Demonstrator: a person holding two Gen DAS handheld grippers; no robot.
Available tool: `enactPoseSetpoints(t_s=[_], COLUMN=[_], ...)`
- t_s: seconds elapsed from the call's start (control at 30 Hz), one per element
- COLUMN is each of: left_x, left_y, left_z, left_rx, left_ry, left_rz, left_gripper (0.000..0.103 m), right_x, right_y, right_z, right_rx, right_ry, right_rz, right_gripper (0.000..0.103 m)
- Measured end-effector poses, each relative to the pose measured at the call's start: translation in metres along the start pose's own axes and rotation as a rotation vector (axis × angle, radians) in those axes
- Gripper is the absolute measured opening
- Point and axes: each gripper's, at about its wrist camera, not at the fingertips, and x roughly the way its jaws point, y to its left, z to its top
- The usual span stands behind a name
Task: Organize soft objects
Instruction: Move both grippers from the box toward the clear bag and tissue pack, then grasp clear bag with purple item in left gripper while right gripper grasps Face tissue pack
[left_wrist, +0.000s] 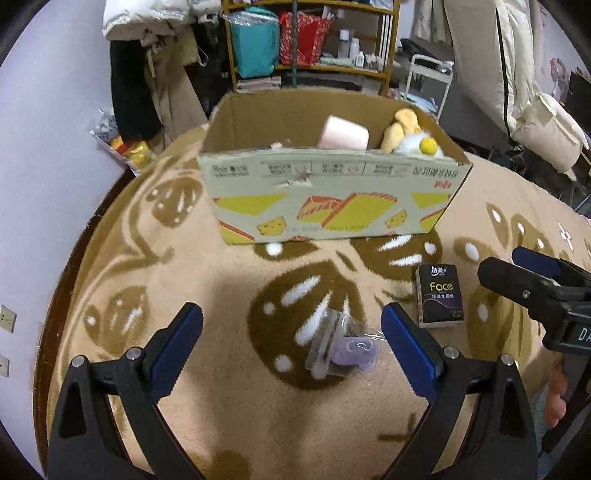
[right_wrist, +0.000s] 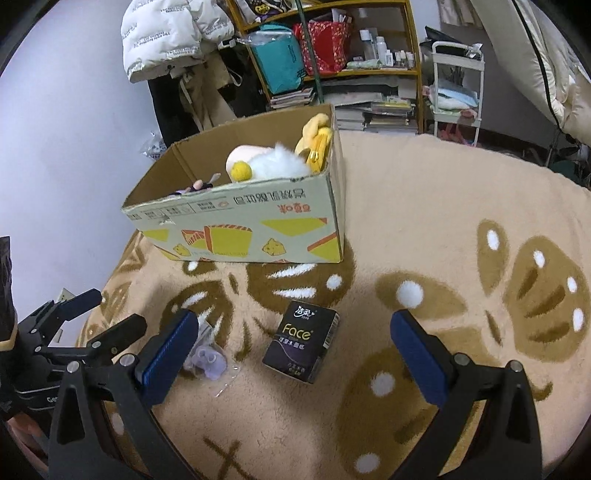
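Observation:
A cardboard box (left_wrist: 332, 195) (right_wrist: 243, 229) stands on the patterned blanket and holds a pink soft block (left_wrist: 343, 133), a yellow plush (left_wrist: 402, 129) (right_wrist: 316, 136) and a white fluffy toy (right_wrist: 280, 164). A small purple item in clear wrap (left_wrist: 343, 347) (right_wrist: 208, 362) lies on the blanket between the fingers of my open, empty left gripper (left_wrist: 291, 343). A black "Face" tissue pack (left_wrist: 439, 295) (right_wrist: 301, 339) lies to its right, in front of my open, empty right gripper (right_wrist: 295, 350), which also shows at the right edge of the left wrist view (left_wrist: 535, 280).
The beige and brown blanket (right_wrist: 424, 206) covers a round surface. Behind it stand a yellow shelf (left_wrist: 314, 40) with bags and bottles, hanging coats (right_wrist: 173, 40), a white cart (right_wrist: 458, 85) and stacked books (right_wrist: 384, 110).

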Motion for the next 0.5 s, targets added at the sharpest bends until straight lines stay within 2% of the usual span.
enactPoseSetpoints(t_s=[0.27,0.37,0.5], left_x=[0.029,0.035,0.044], left_y=[-0.008,-0.013,-0.02], left_z=[-0.002,-0.005,-0.008], left_rx=[0.021,0.045,0.061], left_ry=[0.09,0.107,0.137], left_rz=[-0.034,-0.025,-0.05], left_gripper=[0.096,0.096,0.096], right_x=[0.023,0.031,0.046], right_y=[-0.006,-0.009,-0.015], right_z=[-0.002,-0.004,-0.007], right_rx=[0.031,0.038,0.051], right_ry=[0.055,0.074,0.113], right_rz=[0.005,0.015,0.006], right_gripper=[0.103,0.103,0.103])
